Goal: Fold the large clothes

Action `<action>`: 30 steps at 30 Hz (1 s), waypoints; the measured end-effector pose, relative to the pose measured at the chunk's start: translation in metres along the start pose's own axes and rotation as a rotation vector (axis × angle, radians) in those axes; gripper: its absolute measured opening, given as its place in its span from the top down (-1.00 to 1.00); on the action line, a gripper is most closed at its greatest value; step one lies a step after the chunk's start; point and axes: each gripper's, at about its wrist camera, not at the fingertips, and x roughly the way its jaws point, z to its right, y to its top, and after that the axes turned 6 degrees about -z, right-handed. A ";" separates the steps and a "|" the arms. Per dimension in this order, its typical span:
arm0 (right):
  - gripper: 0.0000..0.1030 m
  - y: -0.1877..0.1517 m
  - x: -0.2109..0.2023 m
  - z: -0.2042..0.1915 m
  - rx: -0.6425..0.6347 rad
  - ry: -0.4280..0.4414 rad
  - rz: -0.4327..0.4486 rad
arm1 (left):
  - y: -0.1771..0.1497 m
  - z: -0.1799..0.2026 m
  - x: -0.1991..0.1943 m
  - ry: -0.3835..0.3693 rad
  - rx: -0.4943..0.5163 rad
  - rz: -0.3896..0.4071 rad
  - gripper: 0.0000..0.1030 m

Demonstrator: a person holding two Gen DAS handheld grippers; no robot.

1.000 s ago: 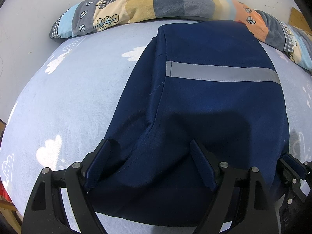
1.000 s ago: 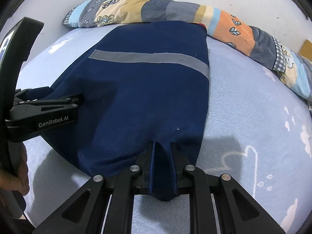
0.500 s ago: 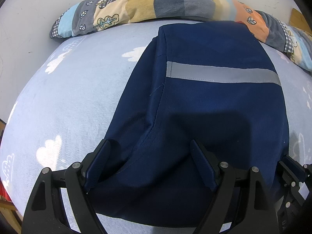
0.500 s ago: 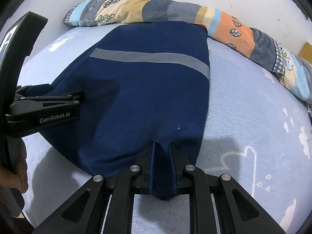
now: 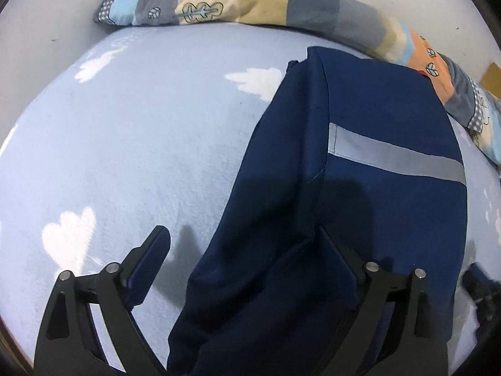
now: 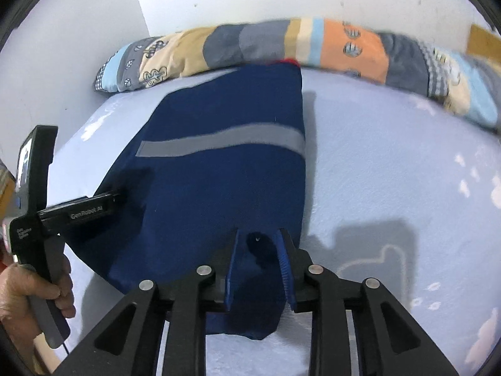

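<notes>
A folded navy garment [image 5: 360, 194] with a grey reflective stripe [image 5: 397, 156] lies on the light blue bed sheet [image 5: 141, 144]. My left gripper [image 5: 241, 247] is open at the garment's near left edge; its left finger is over bare sheet and its right finger rests on the cloth. In the right wrist view the garment [image 6: 225, 163] stretches away from me. My right gripper [image 6: 258, 244] has its jaws partly parted around the near edge of the cloth. The left gripper [image 6: 116, 199] shows there at the garment's left side, held by a hand.
A long patchwork pillow [image 5: 281, 6] lies along the far edge of the bed against the white wall; it also shows in the right wrist view [image 6: 313, 47]. A brown board [image 6: 482, 40] stands at the far right. Cloud prints [image 5: 69, 238] dot the sheet.
My left gripper has shifted left, its left finger now off the cloth. My right gripper has loosened from a tight pinch on the near edge and lifted back; that view is blurred.
</notes>
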 end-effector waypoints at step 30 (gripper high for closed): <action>-0.41 0.033 0.041 0.095 0.357 0.377 -0.083 | 0.031 -0.065 0.025 -0.623 -0.256 -0.250 -0.82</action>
